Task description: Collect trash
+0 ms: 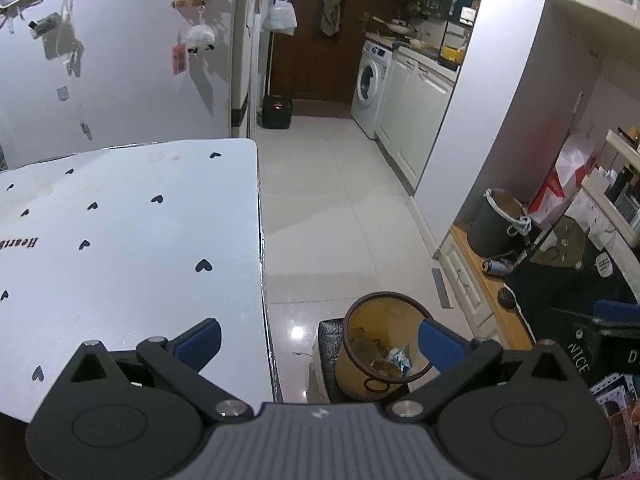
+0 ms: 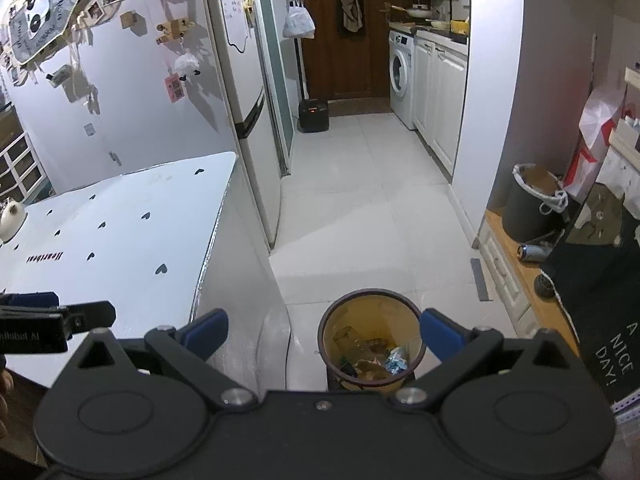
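Yellow bin (image 2: 370, 340) already holds wrappers | I hover both tongs, left (image 1: 318, 338) and right (image 2: 324, 330), spread apart, empty | bench (image 1: 132, 240) looks cleared

The base of the yellow bin (image 2: 370, 344) on the floor is hidden behind the right gripper's body, and the left gripper's right finger (image 1: 438, 342) covers part of the bin's rim. Scraps inside the bin (image 2: 380, 358) are too crumpled and small to identify, apart from a blue-and-white wrapper. The red lettering on the heart-print table (image 1: 132, 248) is cut off by the left edge of the left wrist view. At the near left of the right wrist view, the other gripper (image 2: 56, 320) is only partly in frame.
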